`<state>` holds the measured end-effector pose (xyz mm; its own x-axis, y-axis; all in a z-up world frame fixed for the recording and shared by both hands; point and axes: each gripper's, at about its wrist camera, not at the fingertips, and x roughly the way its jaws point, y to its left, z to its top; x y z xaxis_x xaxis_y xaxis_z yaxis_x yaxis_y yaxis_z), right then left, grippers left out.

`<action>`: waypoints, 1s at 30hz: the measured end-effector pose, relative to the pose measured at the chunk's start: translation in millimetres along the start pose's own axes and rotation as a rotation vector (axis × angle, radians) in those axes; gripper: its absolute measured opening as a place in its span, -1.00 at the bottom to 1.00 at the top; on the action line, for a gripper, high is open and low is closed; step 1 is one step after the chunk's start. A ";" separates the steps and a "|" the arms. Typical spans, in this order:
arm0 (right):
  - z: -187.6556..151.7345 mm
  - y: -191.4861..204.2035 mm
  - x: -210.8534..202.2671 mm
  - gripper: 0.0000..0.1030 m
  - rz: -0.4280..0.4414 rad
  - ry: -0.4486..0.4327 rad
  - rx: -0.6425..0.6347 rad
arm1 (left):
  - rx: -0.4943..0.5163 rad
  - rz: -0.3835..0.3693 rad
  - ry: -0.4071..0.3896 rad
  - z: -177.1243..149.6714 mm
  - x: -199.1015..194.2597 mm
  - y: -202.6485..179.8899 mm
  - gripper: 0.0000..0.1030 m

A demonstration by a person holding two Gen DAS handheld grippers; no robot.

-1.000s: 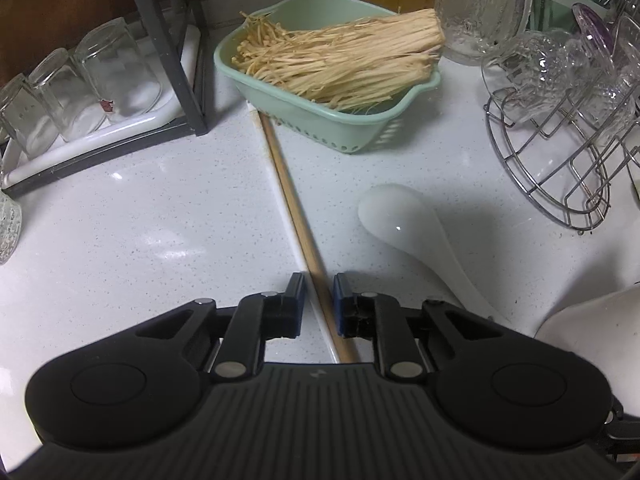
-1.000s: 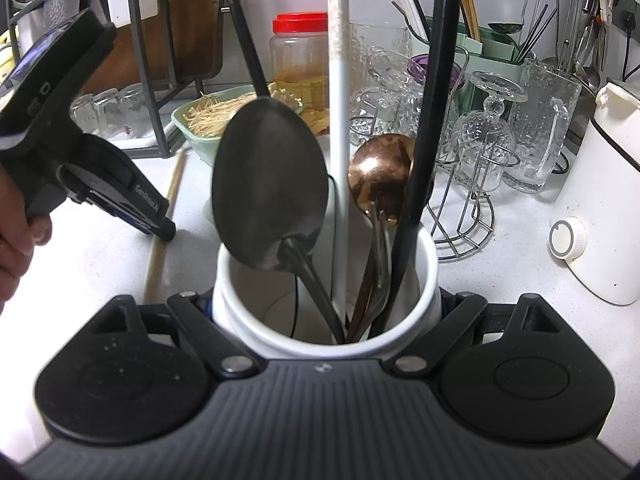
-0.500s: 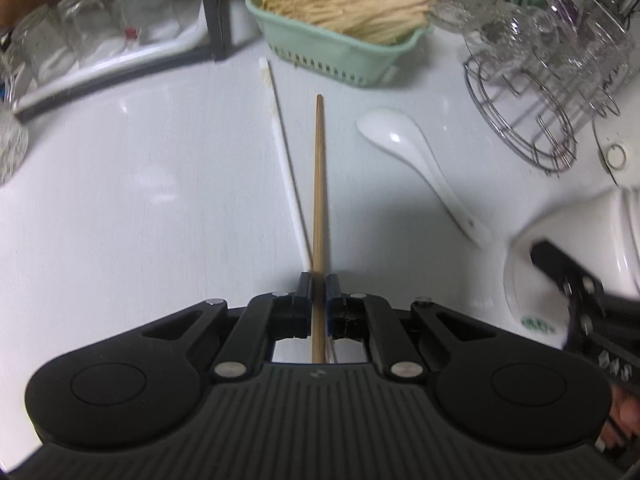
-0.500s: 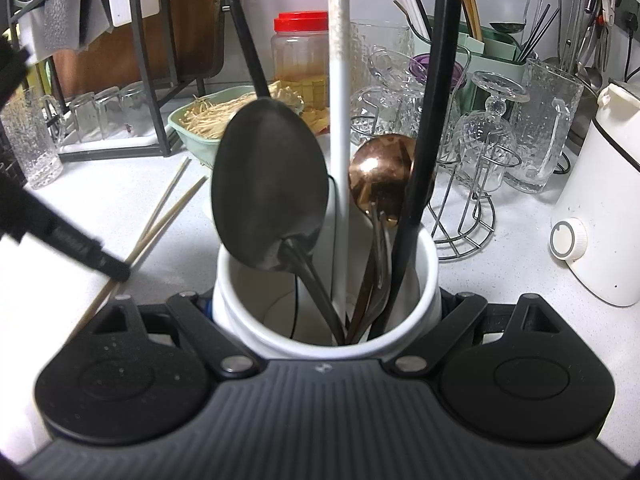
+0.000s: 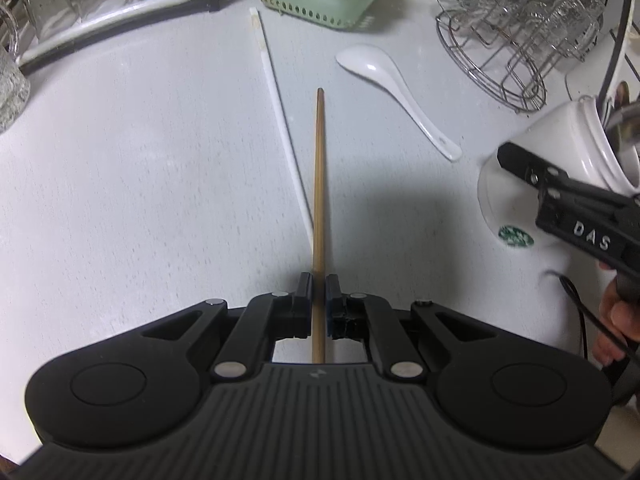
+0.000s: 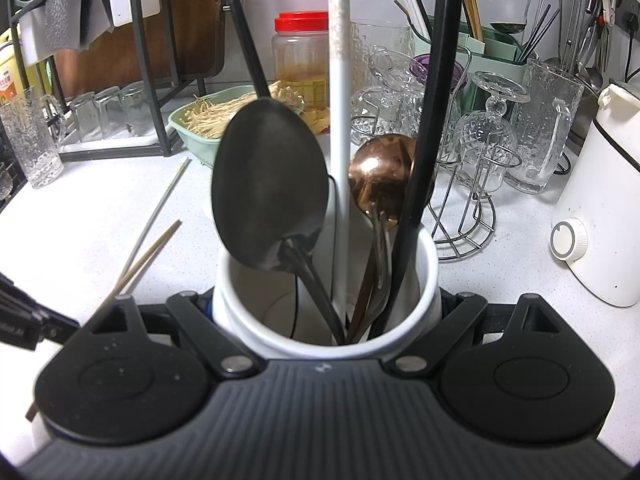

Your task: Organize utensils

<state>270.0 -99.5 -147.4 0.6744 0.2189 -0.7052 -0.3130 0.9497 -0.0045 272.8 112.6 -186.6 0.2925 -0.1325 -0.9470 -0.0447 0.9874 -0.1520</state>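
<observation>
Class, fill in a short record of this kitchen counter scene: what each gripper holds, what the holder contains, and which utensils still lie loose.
left gripper: shut on wooden chopstick
right gripper: jaws around white utensil holder, holding it
in holder: black spoon, copper spoon, white chopstick, black chopstick
loose on counter: long white chopstick, white ceramic spoon
behind: green basket

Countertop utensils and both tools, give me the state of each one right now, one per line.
Left tool: shut on the wooden chopstick.
Wooden chopstick: pinched near one end, pointing forward.
White chopstick: lying loose on the counter.
White ceramic spoon: lying loose, bowl up.
Right tool: clamped around the white utensil holder.
White utensil holder: gripped, already holding spoons and chopsticks.
</observation>
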 end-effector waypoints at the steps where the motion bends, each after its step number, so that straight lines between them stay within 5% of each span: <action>1: -0.2 0.1 0.0 0.78 0.000 0.000 0.000 | 0.006 0.002 0.004 -1.6 0.1 -0.3 -0.87; 12: -0.1 0.0 0.0 0.78 0.001 0.001 -0.003 | 0.002 -0.024 0.019 2.1 5.9 0.6 -0.84; 16: 0.1 0.0 0.2 0.78 0.002 0.002 -0.004 | -0.010 -0.024 -0.009 10.7 3.8 0.9 -0.57; 30: -0.2 0.0 -0.1 0.78 0.002 0.002 -0.004 | 0.046 -0.067 -0.109 61.0 16.6 -23.4 -0.57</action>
<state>269.8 -99.5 -147.4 0.6725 0.2202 -0.7066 -0.3167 0.9485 -0.0058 336.9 92.5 -181.5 0.3954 -0.1902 -0.8986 0.0212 0.9800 -0.1981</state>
